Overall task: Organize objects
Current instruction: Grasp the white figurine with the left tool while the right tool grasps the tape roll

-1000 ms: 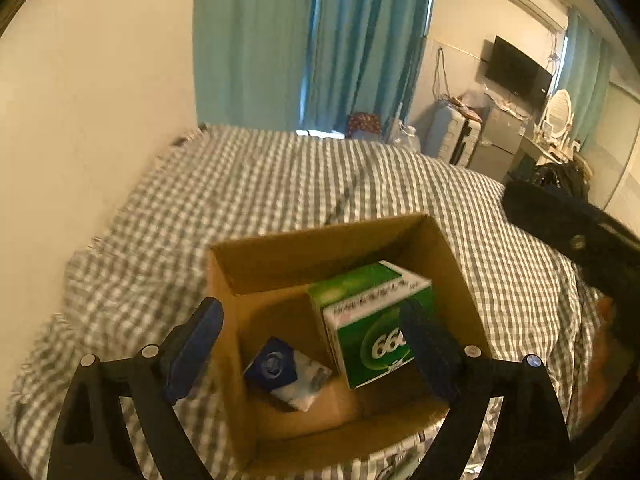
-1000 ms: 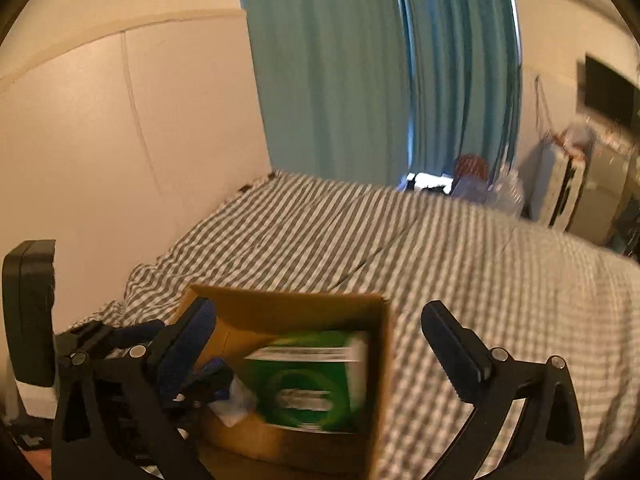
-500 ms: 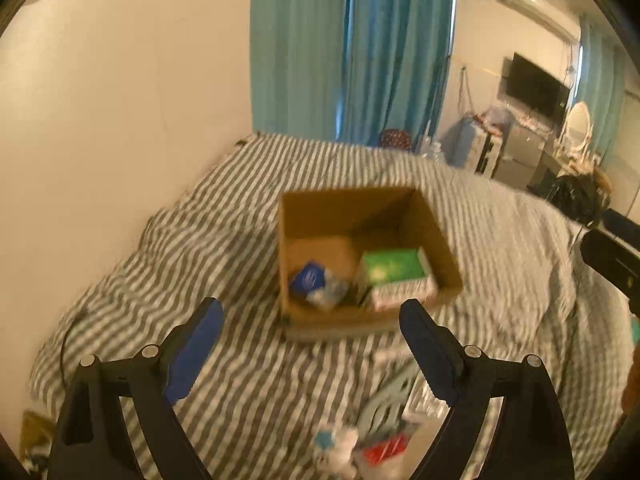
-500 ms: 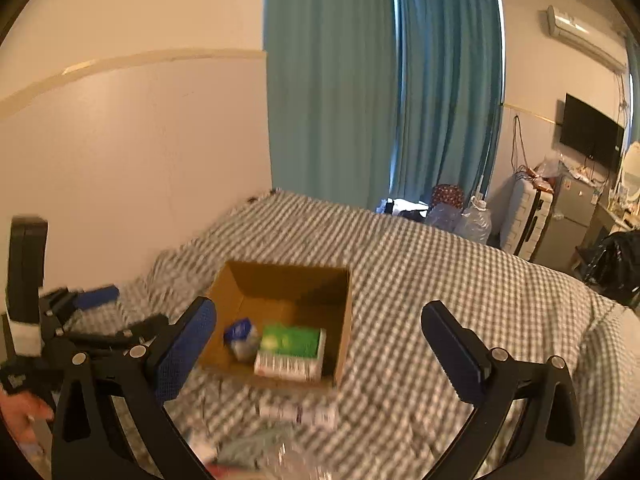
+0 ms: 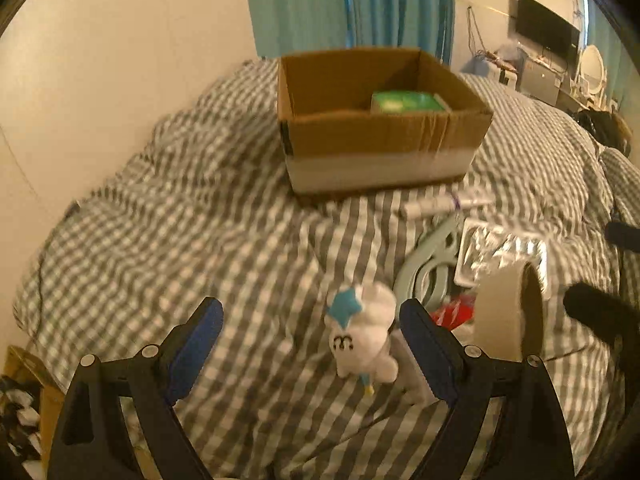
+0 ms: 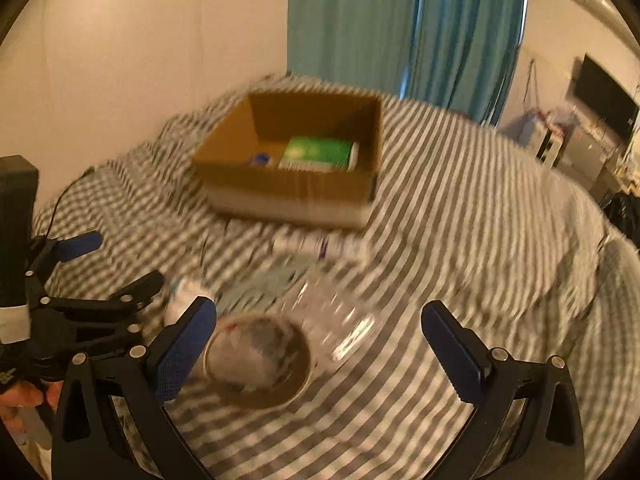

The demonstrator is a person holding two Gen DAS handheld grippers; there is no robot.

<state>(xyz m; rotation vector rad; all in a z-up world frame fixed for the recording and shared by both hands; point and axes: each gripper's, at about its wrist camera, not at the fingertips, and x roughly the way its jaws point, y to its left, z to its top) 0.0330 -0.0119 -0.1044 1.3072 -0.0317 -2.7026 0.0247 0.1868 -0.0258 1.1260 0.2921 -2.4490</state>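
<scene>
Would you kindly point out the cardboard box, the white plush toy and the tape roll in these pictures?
cardboard box [image 5: 380, 136]: left wrist view, on its front wall.
white plush toy [image 5: 366, 338]: left wrist view, on its body.
tape roll [image 6: 258, 362]: right wrist view, on its rim.

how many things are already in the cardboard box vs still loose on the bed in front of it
In the cardboard box: 2 (green box, small blue item)
Loose on the bed: at least 6, blurred (plush toy, tape roll)
Total: at least 8
</scene>
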